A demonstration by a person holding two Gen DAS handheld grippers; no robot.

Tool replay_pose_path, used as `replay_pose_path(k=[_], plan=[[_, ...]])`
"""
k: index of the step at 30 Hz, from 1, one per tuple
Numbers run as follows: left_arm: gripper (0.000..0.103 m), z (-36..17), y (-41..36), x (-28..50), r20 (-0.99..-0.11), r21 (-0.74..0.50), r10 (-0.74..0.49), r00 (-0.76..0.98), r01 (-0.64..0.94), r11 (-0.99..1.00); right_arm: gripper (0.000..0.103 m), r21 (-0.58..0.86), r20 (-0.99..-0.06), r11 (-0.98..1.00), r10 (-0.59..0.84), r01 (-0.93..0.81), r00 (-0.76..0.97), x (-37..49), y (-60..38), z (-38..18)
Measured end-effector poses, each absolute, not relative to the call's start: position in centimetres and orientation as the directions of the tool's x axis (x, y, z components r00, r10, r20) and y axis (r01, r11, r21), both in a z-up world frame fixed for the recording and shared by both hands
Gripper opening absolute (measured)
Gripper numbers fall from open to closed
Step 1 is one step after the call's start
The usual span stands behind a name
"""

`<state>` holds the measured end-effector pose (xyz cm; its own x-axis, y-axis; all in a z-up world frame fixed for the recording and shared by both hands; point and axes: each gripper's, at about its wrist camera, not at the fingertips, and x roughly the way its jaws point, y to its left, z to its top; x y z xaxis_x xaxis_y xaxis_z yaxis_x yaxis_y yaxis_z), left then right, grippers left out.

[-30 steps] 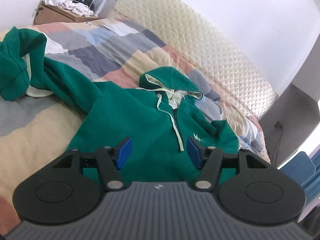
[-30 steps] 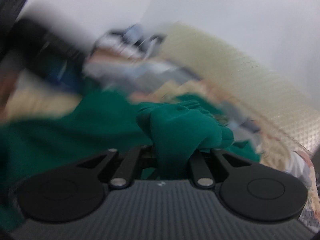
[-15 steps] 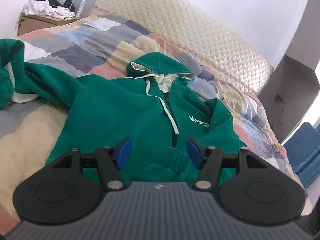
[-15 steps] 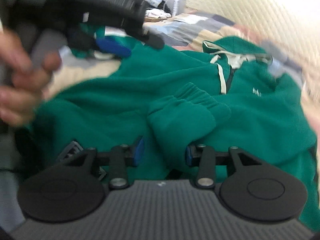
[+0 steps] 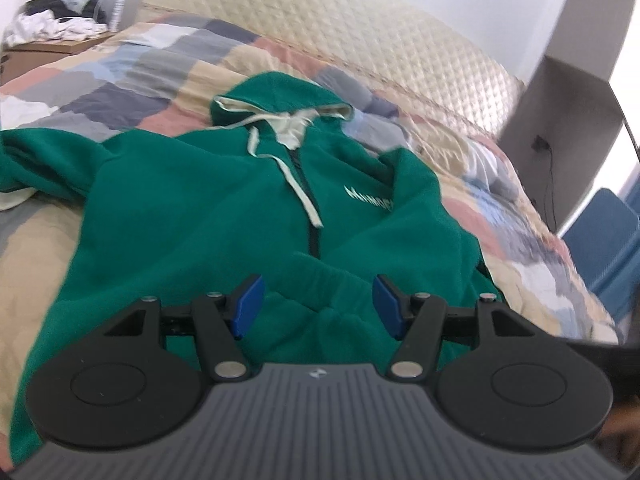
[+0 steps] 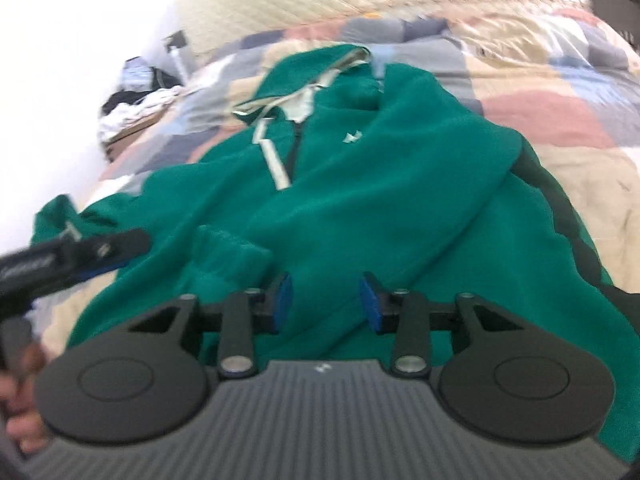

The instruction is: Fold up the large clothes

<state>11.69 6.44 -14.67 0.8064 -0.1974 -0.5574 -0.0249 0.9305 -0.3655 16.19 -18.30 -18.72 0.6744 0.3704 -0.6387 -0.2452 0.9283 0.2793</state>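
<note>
Both tools tilt down over a green zip-up fleece hoodie with a cream-lined hood (image 5: 192,216) that lies front-up on the patchwork quilt of the bed (image 5: 132,76). The left tool (image 5: 318,306) stands open, its blue pads clear of the cloth. The right tool (image 6: 325,307) is closing with nothing pinched between its pads; the ribbed sleeve cuff (image 6: 230,248) lies just left of it, folded across the body. The left tool's far finger crosses the right view's left edge, blurred, above fingers (image 6: 20,420) cut off by the frame.

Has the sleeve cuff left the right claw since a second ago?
Yes. The cuff now lies on the hoodie's chest, left of the empty, closing right claw.
</note>
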Motion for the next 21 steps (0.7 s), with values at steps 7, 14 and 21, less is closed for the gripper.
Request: replay_pose_path(k=[7, 14, 21], plan=[[0.066, -15.3, 1.9, 11.4, -0.548, -0.238, -0.210, 0.810, 0.090, 0.967, 0.015, 0.407, -0.748, 0.906, 0.405, -0.119, 0.525, 20.0, -19.4, -23.5], [0.072, -16.8, -3.1, 11.9, -0.576, -0.067, -0.168, 0.800, 0.158, 0.985, 0.015, 0.532, -0.721, 0.847, 0.453, 0.001, 0.524, 20.2, -22.3, -23.7], [0.075, -19.5, -5.6, 12.8, -0.594, 0.264, 0.143, 0.791, 0.024, 0.964, 0.014, 0.513, -0.724, 0.858, 0.443, -0.018, 0.528, 19.7, -22.3, -23.5]])
